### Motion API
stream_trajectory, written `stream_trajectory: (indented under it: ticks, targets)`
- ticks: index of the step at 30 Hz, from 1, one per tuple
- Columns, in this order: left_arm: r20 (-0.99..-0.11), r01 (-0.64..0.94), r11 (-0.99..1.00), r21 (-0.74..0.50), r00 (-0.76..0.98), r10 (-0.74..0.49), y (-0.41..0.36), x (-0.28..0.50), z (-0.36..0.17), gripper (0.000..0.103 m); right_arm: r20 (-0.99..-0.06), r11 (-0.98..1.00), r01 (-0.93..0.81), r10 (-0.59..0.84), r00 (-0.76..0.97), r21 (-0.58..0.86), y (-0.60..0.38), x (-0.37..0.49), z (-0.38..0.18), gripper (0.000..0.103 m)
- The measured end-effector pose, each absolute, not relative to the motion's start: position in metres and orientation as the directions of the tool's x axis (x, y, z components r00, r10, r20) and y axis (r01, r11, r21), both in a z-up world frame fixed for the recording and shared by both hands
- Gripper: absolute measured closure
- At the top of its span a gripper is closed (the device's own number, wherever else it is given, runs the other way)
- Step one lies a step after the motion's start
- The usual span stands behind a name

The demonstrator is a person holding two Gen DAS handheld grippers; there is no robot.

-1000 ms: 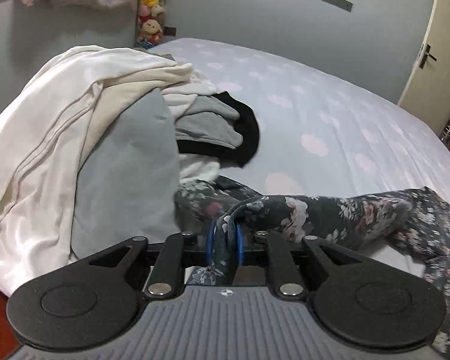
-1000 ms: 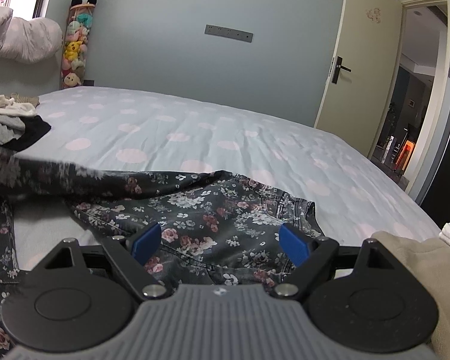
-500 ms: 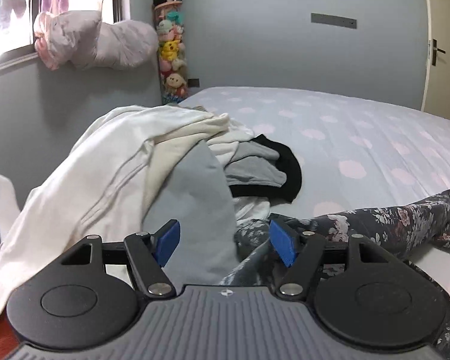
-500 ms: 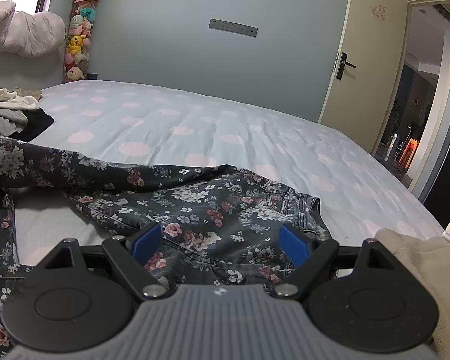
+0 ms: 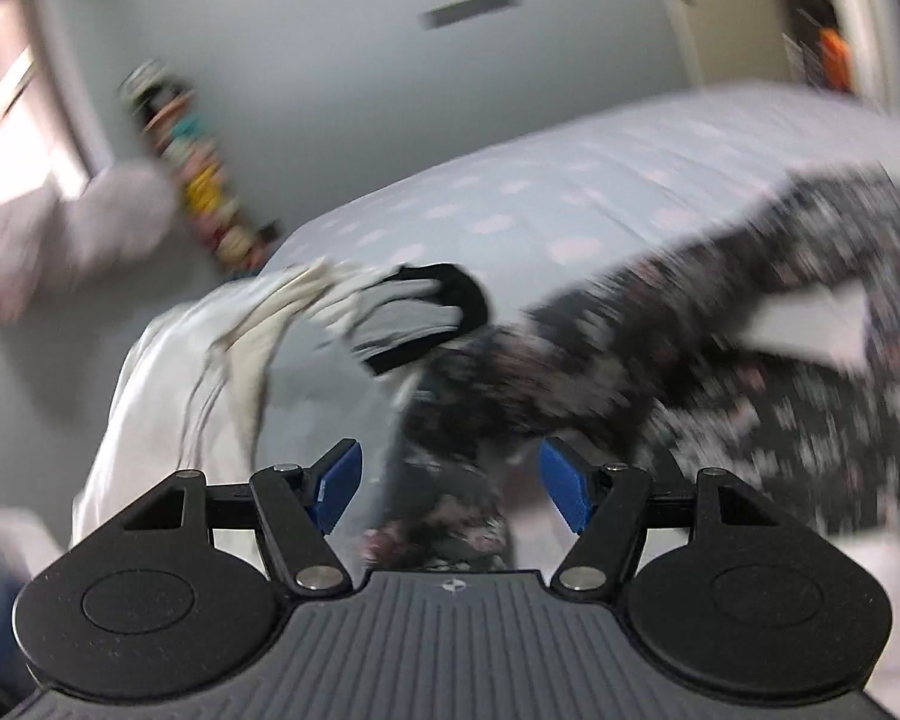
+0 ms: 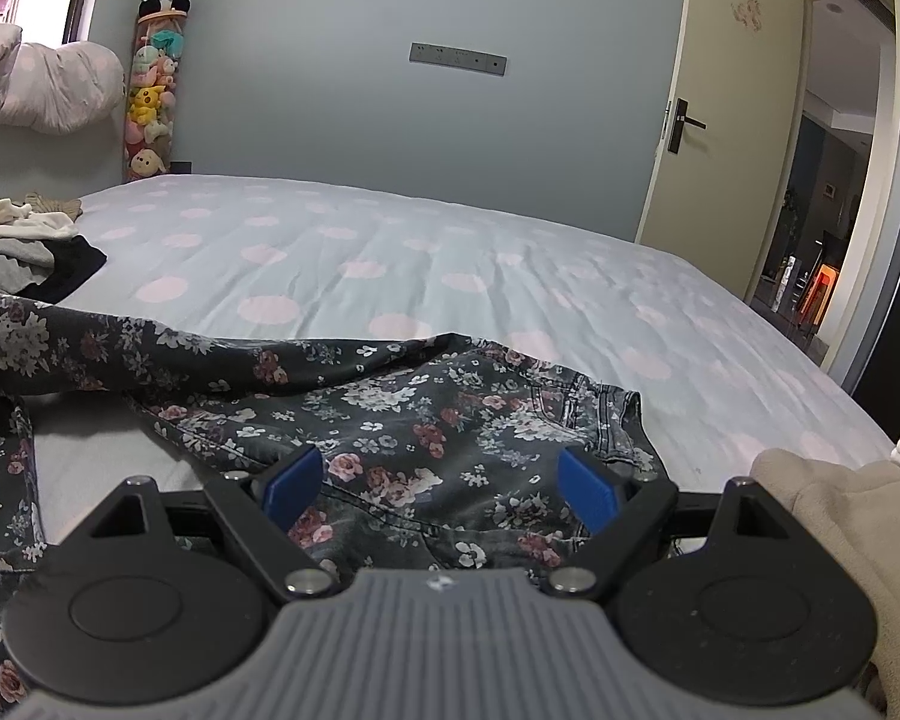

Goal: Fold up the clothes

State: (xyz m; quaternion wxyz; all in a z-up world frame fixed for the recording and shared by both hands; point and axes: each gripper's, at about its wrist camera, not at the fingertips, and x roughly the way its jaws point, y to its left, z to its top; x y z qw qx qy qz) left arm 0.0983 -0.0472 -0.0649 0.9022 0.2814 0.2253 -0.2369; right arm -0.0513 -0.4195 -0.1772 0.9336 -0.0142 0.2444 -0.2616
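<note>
Dark floral trousers (image 6: 426, 414) lie spread on the polka-dot bed (image 6: 450, 264), waist to the right and one leg running left. My right gripper (image 6: 444, 486) is open and empty, low over the waist part. In the blurred left wrist view my left gripper (image 5: 450, 489) is open and empty above the end of a trouser leg (image 5: 510, 372). A pile of white, grey and black clothes (image 5: 258, 348) lies just left of it, and shows in the right wrist view (image 6: 24, 246).
A beige garment (image 6: 834, 516) lies at the bed's near right edge. Pillows (image 6: 42, 84) and a column of plush toys (image 6: 150, 90) stand at the back left. An open door (image 6: 732, 120) is at the right.
My left gripper has let go of the trouser leg, opened wide and is swinging and tilting fast. My right gripper has stayed open and barely shifted.
</note>
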Motion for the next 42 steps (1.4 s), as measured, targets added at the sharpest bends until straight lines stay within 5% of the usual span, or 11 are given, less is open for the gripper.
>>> stream_trajectory:
  ticks: [11, 22, 24, 29, 36, 38, 42]
  targets:
    - [-0.693, 0.672, 0.55, 0.497, 0.688, -0.215, -0.077, 0.126, -0.132, 0.042, -0.439, 0.86, 0.493, -0.496, 0.75, -0.129, -0.424, -0.056, -0.176, 0.016]
    - [-0.753, 0.651, 0.603, 0.461, 0.646, -0.121, -0.066, 0.181, -0.164, 0.042, -0.456, 0.858, 0.501, -0.492, 0.742, -0.112, -0.428, -0.054, -0.178, 0.016]
    - [-0.764, 0.648, 0.635, 0.421, 0.631, -0.138, -0.061, 0.184, -0.154, 0.044, -0.46, 0.857, 0.503, -0.492, 0.739, -0.108, -0.429, -0.054, -0.18, 0.016]
    - [-0.785, 0.635, 0.707, 0.313, 0.592, -0.184, -0.048, 0.191, -0.129, 0.077, -0.471, 0.857, 0.506, -0.488, 0.735, -0.098, -0.432, -0.053, -0.182, 0.016]
    - [-0.74, 0.614, 0.769, 0.177, 0.599, -0.308, -0.033, 0.183, -0.046, 0.084, -0.46, 0.858, 0.506, -0.485, 0.744, -0.086, -0.432, -0.055, -0.18, 0.016]
    - [-0.706, 0.612, 0.783, 0.111, 0.604, -0.371, -0.028, 0.186, -0.009, 0.103, -0.458, 0.859, 0.506, -0.483, 0.746, -0.082, -0.432, -0.055, -0.179, 0.016]
    - [-0.616, 0.578, 0.815, -0.039, 0.629, -0.475, -0.014, 0.205, 0.064, 0.103, -0.452, 0.858, 0.508, -0.484, 0.749, -0.077, -0.432, -0.056, -0.178, 0.016]
